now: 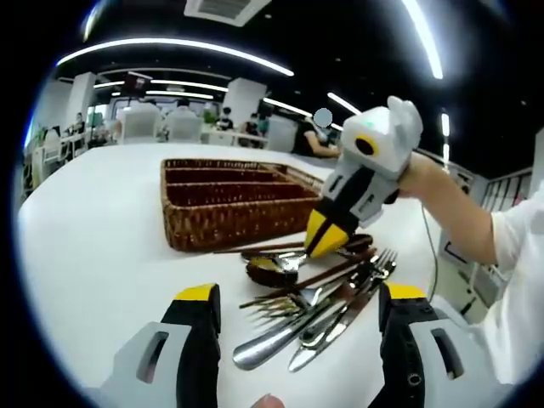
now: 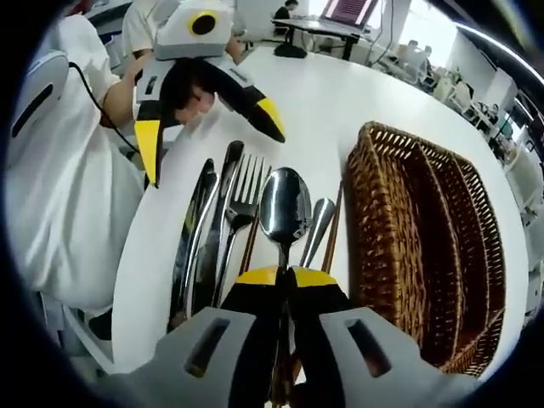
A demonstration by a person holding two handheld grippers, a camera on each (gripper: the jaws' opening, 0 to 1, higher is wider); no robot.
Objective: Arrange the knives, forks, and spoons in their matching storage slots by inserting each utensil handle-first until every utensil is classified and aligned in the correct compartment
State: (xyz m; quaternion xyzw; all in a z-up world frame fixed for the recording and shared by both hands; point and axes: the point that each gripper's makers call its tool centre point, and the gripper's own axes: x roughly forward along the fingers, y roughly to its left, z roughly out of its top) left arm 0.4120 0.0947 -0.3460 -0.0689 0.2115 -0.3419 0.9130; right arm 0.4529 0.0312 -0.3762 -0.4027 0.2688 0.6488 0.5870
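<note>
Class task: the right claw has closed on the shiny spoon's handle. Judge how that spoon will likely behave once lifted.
The spoon looks like polished metal, so probably stiff and slippery. The right claw pinches only its thin handle, so the bowl end may swing.

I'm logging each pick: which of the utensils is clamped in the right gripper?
The big spoon: its handle runs between the right gripper's shut jaws, while the forks and knives lie loose.
</note>
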